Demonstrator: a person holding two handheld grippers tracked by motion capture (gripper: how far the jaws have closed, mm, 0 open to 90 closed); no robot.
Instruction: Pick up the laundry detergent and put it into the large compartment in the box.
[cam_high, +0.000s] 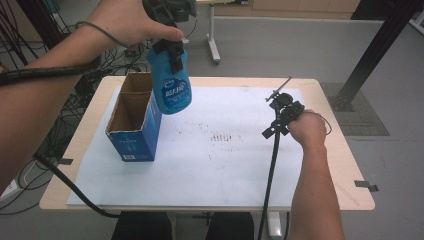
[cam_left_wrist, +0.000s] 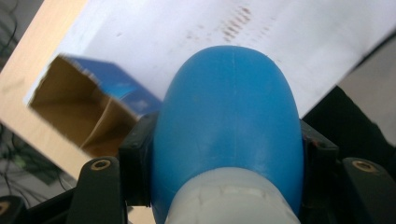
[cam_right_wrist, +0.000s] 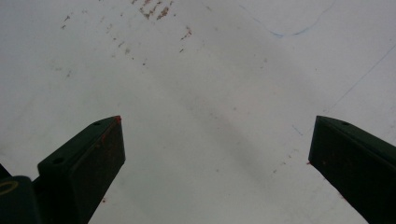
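Item one: blue plastic bottle (cam_high: 172, 90) with a pale printed label and a whitish neck. It hangs in the air, base down, above the near-right corner of the box, clear of the counter. My left hand-held gripper (cam_high: 170, 52) clamps its upper part, one black jaw pressed to each side; in the left gripper view the bottle (cam_left_wrist: 229, 126) bulges between those jaws. What is inside the bottle I cannot tell.

Item two: blue cardboard box (cam_high: 134, 120), top open, brown inside, standing upright on the left part of the white sheet (cam_high: 225, 170). A cardboard divider splits it into a far and a near compartment. Both look bare down to the parts I can see; the bottoms are in shadow. In the left gripper view the box (cam_left_wrist: 88, 109) lies below and left of the bottle.

Item three: my right hand-held gripper (cam_high: 280, 107), low over the right part of the sheet, well apart from the box. Its jaws stand wide with nothing between them, over stained white sheet (cam_right_wrist: 210, 93).

Item four: light wooden counter (cam_high: 345, 165), carrying the sheet.
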